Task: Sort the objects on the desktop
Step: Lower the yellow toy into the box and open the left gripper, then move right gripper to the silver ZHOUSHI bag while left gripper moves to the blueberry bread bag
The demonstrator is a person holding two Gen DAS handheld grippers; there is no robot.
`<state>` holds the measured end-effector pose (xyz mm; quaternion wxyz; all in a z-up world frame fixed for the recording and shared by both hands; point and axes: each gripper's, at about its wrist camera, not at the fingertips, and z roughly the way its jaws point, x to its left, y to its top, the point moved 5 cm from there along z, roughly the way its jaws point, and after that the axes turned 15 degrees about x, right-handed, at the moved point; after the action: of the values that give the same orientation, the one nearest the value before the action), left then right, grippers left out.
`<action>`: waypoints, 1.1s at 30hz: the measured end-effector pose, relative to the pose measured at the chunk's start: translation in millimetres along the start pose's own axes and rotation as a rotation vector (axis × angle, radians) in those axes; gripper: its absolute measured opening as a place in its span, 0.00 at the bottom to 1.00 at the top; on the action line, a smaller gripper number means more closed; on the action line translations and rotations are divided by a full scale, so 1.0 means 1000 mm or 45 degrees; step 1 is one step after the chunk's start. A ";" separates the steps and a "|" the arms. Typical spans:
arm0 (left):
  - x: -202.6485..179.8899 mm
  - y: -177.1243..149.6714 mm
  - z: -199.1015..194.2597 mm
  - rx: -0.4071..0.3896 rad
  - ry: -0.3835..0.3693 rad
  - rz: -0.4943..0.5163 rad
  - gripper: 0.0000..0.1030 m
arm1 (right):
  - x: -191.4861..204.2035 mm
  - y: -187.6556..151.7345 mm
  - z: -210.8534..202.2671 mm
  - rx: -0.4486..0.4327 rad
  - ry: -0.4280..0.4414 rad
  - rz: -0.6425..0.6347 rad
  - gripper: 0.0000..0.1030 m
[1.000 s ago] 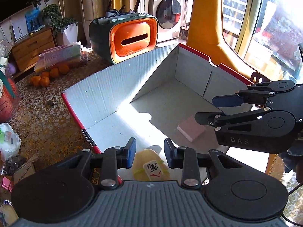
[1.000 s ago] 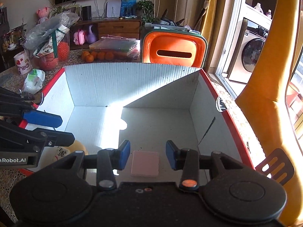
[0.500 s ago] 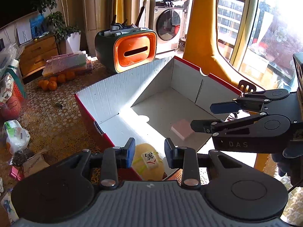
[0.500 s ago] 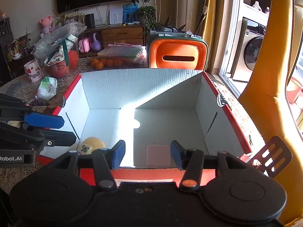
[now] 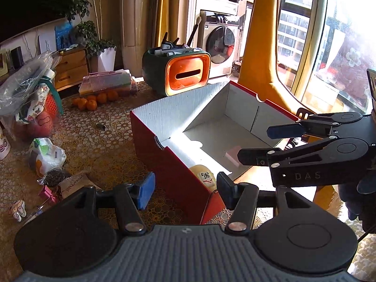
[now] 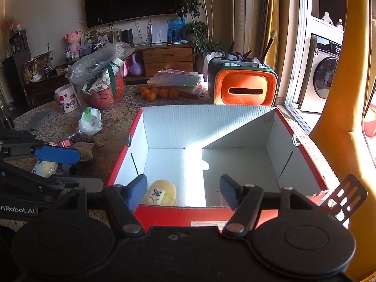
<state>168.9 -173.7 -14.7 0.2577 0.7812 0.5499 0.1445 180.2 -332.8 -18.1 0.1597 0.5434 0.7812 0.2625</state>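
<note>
Box [image 6: 277, 122], red outside and white inside, holds two sorted things: yellow plush [image 6: 162, 193] at near left corner, pink block [image 5: 233, 153] on floor further right, hidden in the right wrist view. Both lie apart. Left gripper [image 5: 185, 188] hangs near the box's near wall, jaws opening, nothing between them. Right gripper [image 6: 183, 191] sits over the near rim, jaws opening, empty too. Left of box, table [image 6: 112, 117] carries more to sort by my reading: white bag [image 6: 90, 121], small clutter [image 5: 54, 183], oranges [image 6: 156, 92]. Judged barely begun.
</note>
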 end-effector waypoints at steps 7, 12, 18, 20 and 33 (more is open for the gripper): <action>0.023 -0.020 -0.019 -0.012 0.019 -0.051 0.55 | 0.028 0.000 -0.005 -0.007 0.012 -0.034 0.76; 0.041 -0.036 -0.034 -0.034 0.040 -0.085 0.68 | 0.050 0.001 -0.009 -0.017 0.036 -0.057 0.82; 0.065 -0.054 -0.048 -0.047 0.061 -0.132 0.72 | 0.075 0.005 -0.010 -0.023 0.055 -0.070 0.87; 0.073 -0.060 -0.052 -0.056 0.067 -0.148 0.74 | 0.083 0.005 -0.011 -0.027 0.063 -0.073 0.88; 0.121 -0.095 -0.066 -0.074 0.098 -0.244 0.86 | 0.136 0.011 -0.005 -0.039 0.100 -0.106 0.94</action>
<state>103.2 -19.8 -20.6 0.2713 0.7111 0.6273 0.1649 137.6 -203.5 -2.7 0.1479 0.4973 0.8047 0.2886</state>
